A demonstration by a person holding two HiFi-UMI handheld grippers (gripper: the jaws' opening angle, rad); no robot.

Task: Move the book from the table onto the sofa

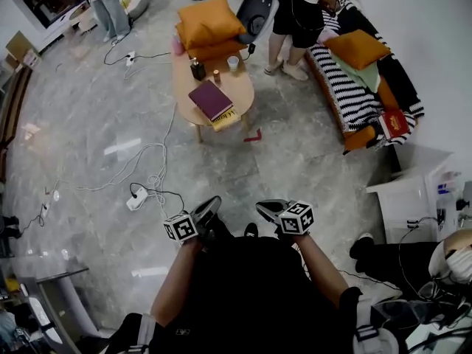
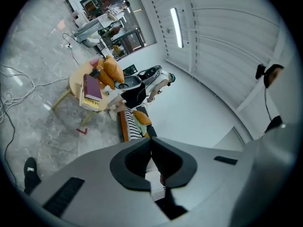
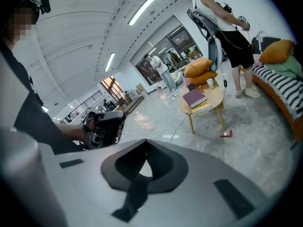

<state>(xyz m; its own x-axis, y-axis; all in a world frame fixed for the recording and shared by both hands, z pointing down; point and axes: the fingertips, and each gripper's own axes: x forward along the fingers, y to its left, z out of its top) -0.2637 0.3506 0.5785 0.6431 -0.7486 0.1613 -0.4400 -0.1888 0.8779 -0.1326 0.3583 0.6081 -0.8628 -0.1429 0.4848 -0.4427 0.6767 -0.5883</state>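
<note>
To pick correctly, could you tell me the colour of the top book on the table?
The book is purple; head view.

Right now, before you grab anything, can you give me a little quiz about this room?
1. True or false: the purple book lies on the sofa.
2. Pick one. What lies right under the purple book? A: a yellow book. B: a cup. C: a cushion.
3. Fill the gap: the left gripper and the right gripper are both ____ and hold nothing.

Key
1. False. It lies on the table.
2. A.
3. Shut.
</note>
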